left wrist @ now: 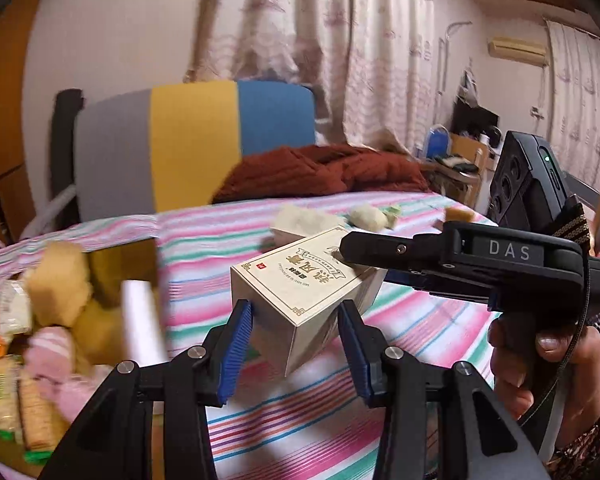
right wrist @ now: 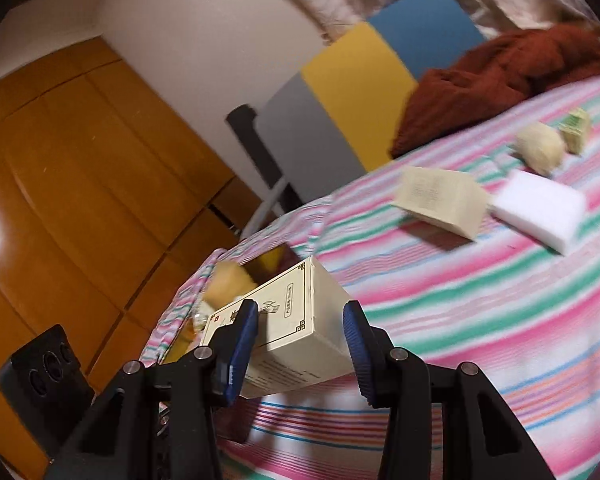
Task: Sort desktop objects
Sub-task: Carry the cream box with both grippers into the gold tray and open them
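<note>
Left wrist | cream box [left wrist: 300, 300] between left tool [left wrist: 296, 344] pads; held

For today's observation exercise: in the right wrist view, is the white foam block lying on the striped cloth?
Yes, the white foam block rests flat on the striped cloth, beside a cream box.

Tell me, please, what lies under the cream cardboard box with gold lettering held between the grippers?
Under the cream cardboard box, lifted and tilted, only the pink, green and white striped cloth shows. The patch directly beneath is partly hidden by the box itself and the left gripper.
</note>
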Action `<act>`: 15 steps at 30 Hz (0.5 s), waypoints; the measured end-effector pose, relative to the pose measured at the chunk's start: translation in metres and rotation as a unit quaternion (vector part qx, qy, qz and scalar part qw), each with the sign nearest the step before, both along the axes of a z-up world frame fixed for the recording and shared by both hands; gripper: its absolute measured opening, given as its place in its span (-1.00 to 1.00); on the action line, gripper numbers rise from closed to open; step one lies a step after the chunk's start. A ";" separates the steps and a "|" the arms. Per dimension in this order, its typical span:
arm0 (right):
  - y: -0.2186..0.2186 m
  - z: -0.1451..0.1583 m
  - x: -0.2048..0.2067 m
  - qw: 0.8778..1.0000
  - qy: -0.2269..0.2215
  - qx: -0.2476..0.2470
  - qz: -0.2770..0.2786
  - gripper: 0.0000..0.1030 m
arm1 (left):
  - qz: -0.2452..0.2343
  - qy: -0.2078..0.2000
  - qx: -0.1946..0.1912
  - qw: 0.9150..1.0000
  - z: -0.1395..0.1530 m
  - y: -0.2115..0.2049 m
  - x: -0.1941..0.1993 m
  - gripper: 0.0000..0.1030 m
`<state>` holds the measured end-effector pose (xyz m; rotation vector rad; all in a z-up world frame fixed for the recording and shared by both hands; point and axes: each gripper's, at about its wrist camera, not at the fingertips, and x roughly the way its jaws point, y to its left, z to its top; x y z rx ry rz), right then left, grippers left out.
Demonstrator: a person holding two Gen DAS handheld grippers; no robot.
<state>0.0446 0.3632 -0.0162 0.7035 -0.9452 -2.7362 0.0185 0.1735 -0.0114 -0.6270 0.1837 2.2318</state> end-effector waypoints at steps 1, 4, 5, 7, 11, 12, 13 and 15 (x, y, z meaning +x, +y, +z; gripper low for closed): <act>-0.009 0.005 -0.007 1.000 0.002 0.006 0.009 -0.12 | 0.010 0.000 0.004 1.000 0.002 -0.009 -0.004 -0.13; -0.034 0.014 -0.032 0.999 0.002 0.022 0.037 -0.12 | 0.045 -0.004 0.019 0.999 0.007 -0.038 -0.017 -0.13; -0.045 0.017 -0.044 0.998 0.001 0.031 0.049 -0.12 | 0.057 -0.007 0.025 0.998 0.007 -0.047 -0.023 -0.13; -0.062 0.020 -0.065 0.997 -0.001 0.047 0.066 -0.12 | 0.085 -0.019 0.032 0.996 0.005 -0.064 -0.040 -0.13; -0.097 0.015 -0.121 0.992 -0.023 0.078 0.098 -0.08 | 0.137 -0.049 0.031 0.989 -0.008 -0.089 -0.080 -0.13; -0.102 0.012 -0.130 0.991 -0.031 0.081 0.099 -0.08 | 0.149 -0.067 0.032 0.986 -0.014 -0.095 -0.092 -0.13; -0.106 0.008 -0.137 0.991 -0.040 0.083 0.098 0.01 | 0.158 -0.085 0.036 0.983 -0.020 -0.102 -0.099 -0.13; -0.109 -0.002 -0.141 0.991 -0.049 0.076 0.098 0.08 | 0.171 -0.114 0.044 0.978 -0.030 -0.112 -0.108 -0.13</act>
